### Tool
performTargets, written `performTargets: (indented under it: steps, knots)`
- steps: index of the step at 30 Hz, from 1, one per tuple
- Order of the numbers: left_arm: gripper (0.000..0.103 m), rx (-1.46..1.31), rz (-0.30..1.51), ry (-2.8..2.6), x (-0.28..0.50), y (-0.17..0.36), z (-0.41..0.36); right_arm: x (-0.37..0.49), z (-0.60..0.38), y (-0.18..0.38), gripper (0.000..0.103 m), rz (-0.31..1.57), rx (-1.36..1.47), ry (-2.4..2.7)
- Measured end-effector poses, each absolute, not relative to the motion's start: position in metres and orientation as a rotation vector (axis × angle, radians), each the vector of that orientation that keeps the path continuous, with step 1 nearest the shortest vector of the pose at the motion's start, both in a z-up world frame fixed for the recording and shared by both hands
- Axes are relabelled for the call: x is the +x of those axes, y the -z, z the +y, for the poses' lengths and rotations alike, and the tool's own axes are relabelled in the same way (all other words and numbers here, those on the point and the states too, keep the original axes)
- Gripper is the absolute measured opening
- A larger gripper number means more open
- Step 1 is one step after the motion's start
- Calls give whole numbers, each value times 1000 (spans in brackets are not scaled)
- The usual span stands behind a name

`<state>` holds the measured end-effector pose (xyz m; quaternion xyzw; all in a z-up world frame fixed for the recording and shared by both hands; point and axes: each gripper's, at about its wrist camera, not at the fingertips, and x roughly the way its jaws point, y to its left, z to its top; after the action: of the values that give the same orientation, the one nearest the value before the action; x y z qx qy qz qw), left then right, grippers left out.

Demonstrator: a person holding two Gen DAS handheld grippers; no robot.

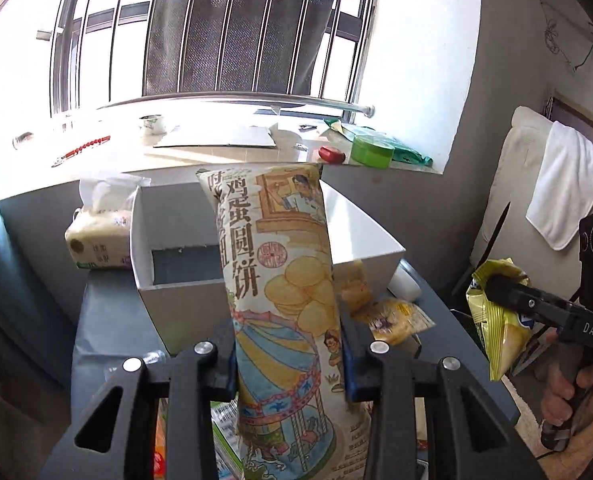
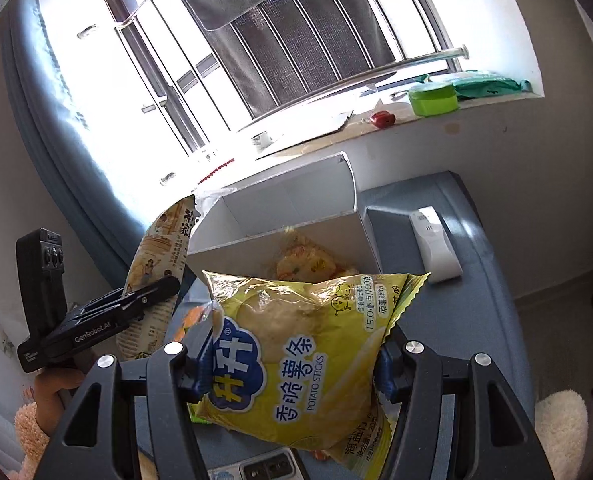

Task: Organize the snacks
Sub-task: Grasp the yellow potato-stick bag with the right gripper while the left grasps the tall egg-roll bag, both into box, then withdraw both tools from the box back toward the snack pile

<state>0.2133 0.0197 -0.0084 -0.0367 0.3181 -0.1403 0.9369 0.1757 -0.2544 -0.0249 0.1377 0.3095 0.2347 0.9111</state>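
My left gripper is shut on a tall illustrated egg-biscuit bag and holds it upright in front of the white box. My right gripper is shut on a yellow potato-sticks bag, held above the table before the same white box. The right gripper and its bag show at the right of the left wrist view; the left gripper with the biscuit bag shows at the left of the right wrist view. A snack pack lies inside the box.
A tissue pack stands left of the box. A yellow snack pack lies right of the box on the blue-grey table. A white device lies there too. The windowsill behind holds a green tub and a red object.
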Motion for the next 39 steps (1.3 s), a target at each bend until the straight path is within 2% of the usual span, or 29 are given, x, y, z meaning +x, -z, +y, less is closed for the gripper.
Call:
performTargets:
  steps: [6, 15, 16, 17, 18, 19, 20, 25, 33, 39]
  knots:
    - [41, -140, 655, 225, 292, -7, 49, 263, -217, -5, 66, 640, 250, -498]
    - [42, -146, 803, 162, 372, 20, 62, 367, -179, -4, 67, 734, 222, -452]
    - [47, -160, 807, 139, 375, 22, 64, 373, -177, -2, 68, 752, 223, -441]
    - [66, -167, 806, 120, 376, 22, 66, 379, -176, 1, 69, 769, 228, -437]
    - [79, -169, 799, 109, 375, 22, 67, 383, -175, 2, 73, 785, 234, -449]
    - [103, -168, 778, 105, 372, 20, 70, 385, -174, 3, 89, 792, 238, -455]
    - [103, -168, 750, 102, 369, 17, 70, 386, -174, 3, 103, 787, 234, -445]
    - [103, -164, 775, 124, 359, 9, 73, 379, -172, -3, 103, 751, 161, -419]
    - [103, -167, 663, 124, 306, -26, 76, 332, -167, -33, 103, 620, 86, -461]
    - [103, -163, 525, 154, 233, -50, 71, 263, -179, -51, 103, 530, 70, -534]
